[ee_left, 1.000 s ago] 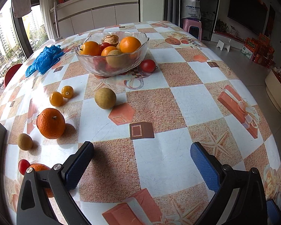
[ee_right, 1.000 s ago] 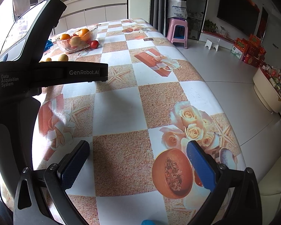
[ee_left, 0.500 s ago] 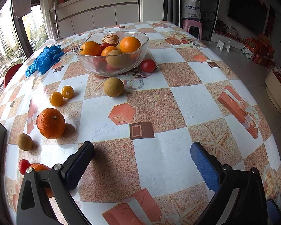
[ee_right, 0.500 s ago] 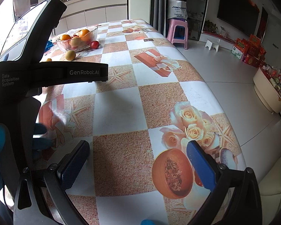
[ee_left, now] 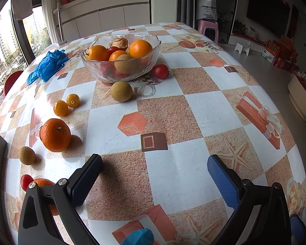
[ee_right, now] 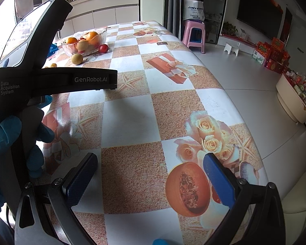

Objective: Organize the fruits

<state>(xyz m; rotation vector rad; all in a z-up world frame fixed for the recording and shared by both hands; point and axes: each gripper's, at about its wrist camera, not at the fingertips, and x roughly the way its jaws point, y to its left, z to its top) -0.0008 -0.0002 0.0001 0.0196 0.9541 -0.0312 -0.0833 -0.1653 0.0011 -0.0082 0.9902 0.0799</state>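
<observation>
Left gripper [ee_left: 153, 175] is level and low over the counter [ee_left: 204, 112], pointing toward the bowl [ee_left: 121, 61]; its fingers [ee_left: 87, 180] are spread wide and hold nothing. A blue-gloved hand [ee_right: 8, 143] grips its handle, seen in the right wrist view. Right gripper [ee_right: 150, 177] also sits low over the counter, well short of the bowl, fingers wide apart and empty.

The bowl holds oranges and other fruit. A tomato [ee_left: 160, 71] touches or nearly touches its right side. A yellow-brown fruit [ee_left: 121, 91] lies just in front of it. Two kumquats [ee_left: 66, 104], an orange [ee_left: 55, 135] and a small brown fruit [ee_left: 27, 155] lie nearer, to the bowl's front left. Blue gloves [ee_left: 47, 66] lie left of the bowl.
</observation>
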